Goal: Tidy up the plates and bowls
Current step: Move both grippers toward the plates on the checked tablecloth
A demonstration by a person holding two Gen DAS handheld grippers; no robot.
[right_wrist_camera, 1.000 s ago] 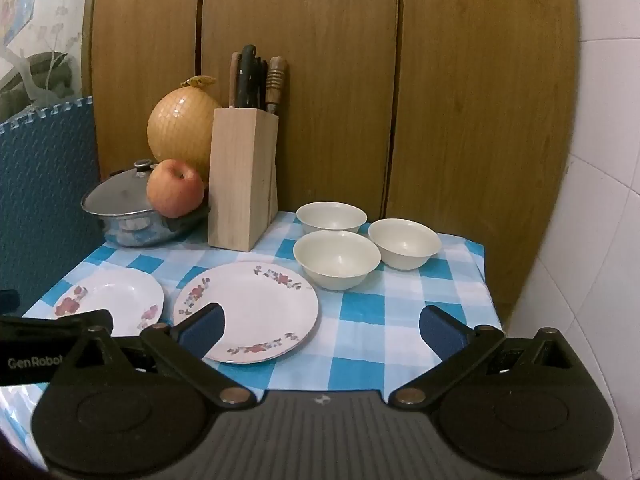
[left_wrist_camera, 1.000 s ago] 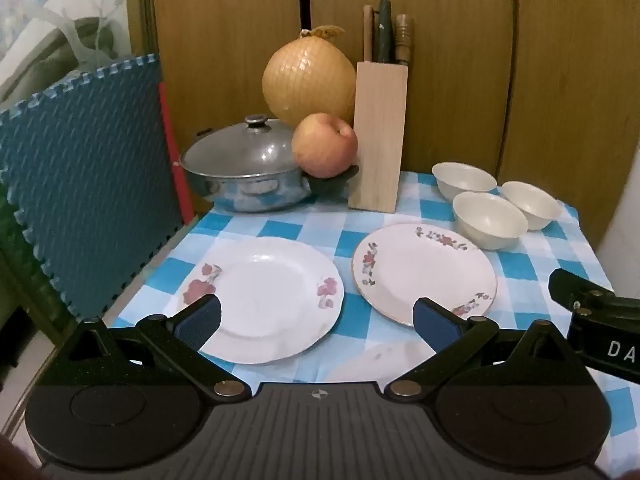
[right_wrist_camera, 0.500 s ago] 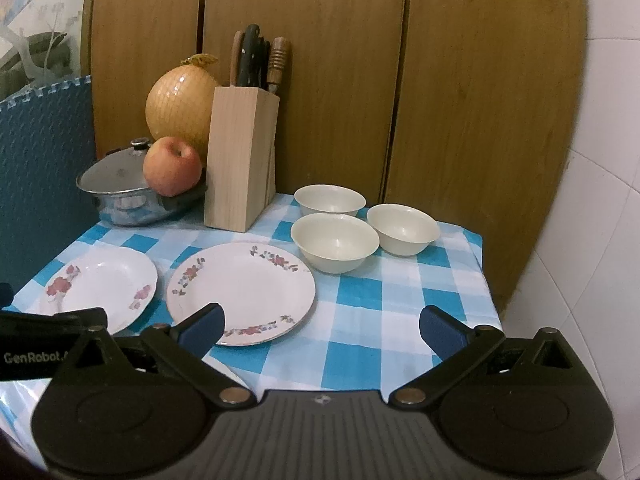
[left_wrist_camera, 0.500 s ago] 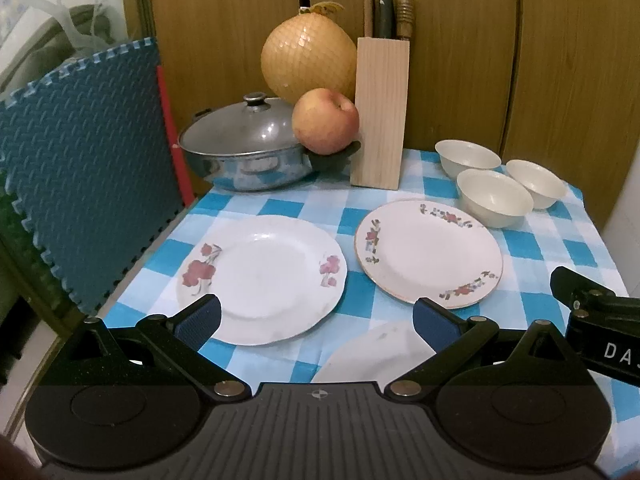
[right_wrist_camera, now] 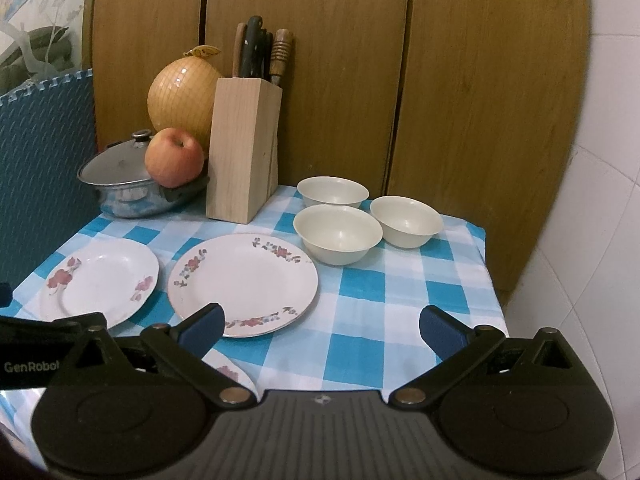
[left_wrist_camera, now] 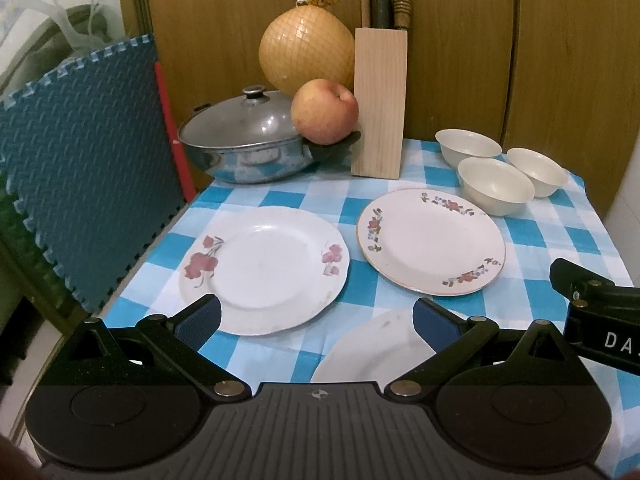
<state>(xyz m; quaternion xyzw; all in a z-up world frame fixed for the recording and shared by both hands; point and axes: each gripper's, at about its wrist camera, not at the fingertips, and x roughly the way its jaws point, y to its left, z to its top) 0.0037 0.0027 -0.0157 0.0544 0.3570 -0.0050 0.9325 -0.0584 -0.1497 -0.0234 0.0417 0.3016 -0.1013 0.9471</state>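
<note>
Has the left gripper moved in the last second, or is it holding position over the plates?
Yes. The left gripper has drawn back: the knife block sits farther off, and a third plate now shows.

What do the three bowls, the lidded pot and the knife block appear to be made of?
Bowls: likely glazed ceramic, cream and glossy with soft highlights.
Pot: metal, probably steel or aluminium; its side mirrors the cloth.
Knife block: pale unfinished-looking wood with visible grain.

On the blue-and-white checked tablecloth stood three white floral plates, three cream bowls, one lidded steel pot, one apple, one netted pomelo and one wooden knife block.
</note>
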